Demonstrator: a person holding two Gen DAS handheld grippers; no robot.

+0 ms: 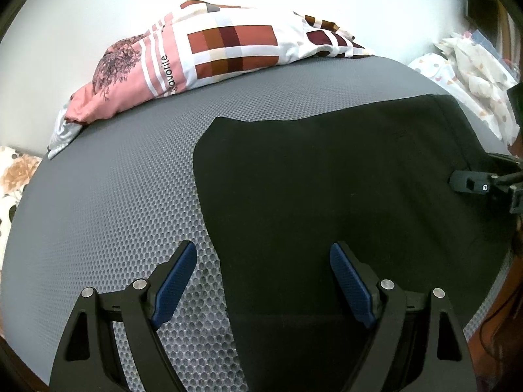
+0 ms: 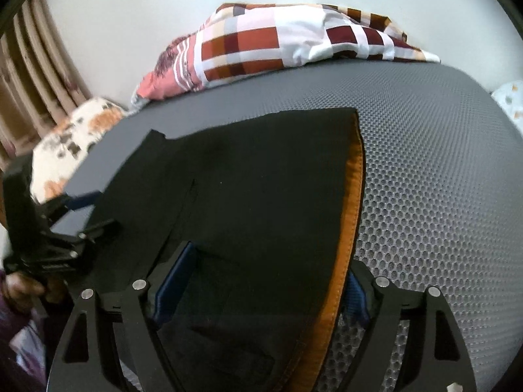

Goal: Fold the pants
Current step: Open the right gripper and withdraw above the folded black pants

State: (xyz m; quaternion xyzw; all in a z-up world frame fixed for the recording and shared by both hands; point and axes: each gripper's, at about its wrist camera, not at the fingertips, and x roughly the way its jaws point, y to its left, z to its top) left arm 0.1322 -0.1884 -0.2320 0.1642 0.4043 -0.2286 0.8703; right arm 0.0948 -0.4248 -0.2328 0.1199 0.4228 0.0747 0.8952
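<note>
Black pants lie flat on the grey mesh mat. In the right wrist view the pants show an orange inner waistband edge on the right. My left gripper is open, its blue pads astride the pants' left edge near the front. My right gripper is open with the waistband end of the pants lying between and over its fingers; it also shows at the right edge of the left wrist view. The left gripper shows at the far left of the right wrist view.
A checked red, white and pink pillow lies at the back of the mat against the white wall. Patterned white bedding lies at the right. A floral cloth and curtains are at the left.
</note>
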